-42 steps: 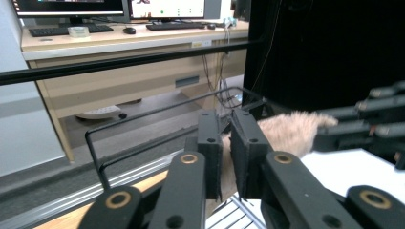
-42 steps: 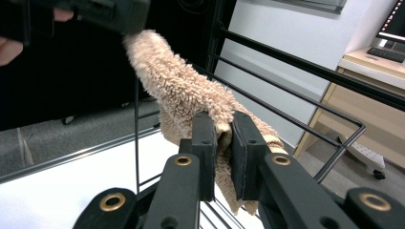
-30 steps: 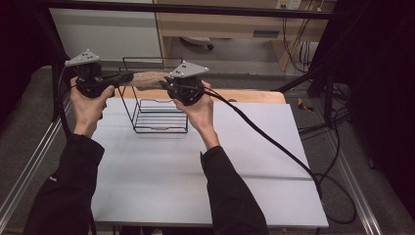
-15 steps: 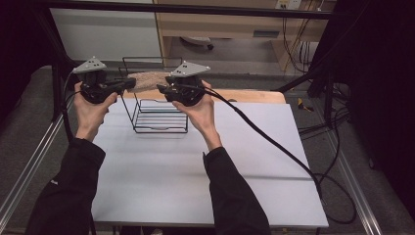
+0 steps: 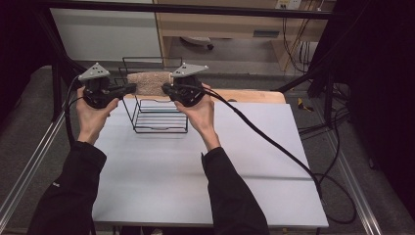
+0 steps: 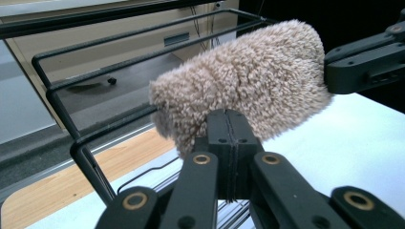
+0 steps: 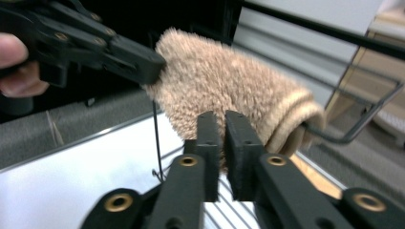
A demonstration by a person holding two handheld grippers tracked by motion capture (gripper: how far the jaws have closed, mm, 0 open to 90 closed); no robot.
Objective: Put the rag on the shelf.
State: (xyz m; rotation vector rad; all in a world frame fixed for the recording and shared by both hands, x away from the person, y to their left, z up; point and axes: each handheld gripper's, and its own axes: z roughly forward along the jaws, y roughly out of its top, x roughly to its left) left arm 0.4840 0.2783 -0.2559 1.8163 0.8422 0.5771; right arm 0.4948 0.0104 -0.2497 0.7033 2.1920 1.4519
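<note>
A beige fluffy towel (image 5: 149,83) lies folded over the top rail of a black wire rack (image 5: 161,117), stretched between my two grippers. My left gripper (image 5: 131,88) is shut on the towel's left end; in the left gripper view its jaws (image 6: 229,124) meet tightly on the pile of the towel (image 6: 248,90). My right gripper (image 5: 165,89) grips the other end. Its jaws (image 7: 224,124) have just been closing, and the towel (image 7: 224,81) is pinched between them. A rack rod (image 7: 367,119) runs into the towel's fold.
The rack stands at the far middle of the white table (image 5: 195,171), with a wooden board (image 5: 254,95) along the far edge. A thick black cable (image 5: 274,147) trails from the right gripper across the table's right side. Dark frame rails border both sides.
My left hand has drifted slightly right and lower, toward the rack. The right hand has held its place, and the towel still spans the two grippers.
</note>
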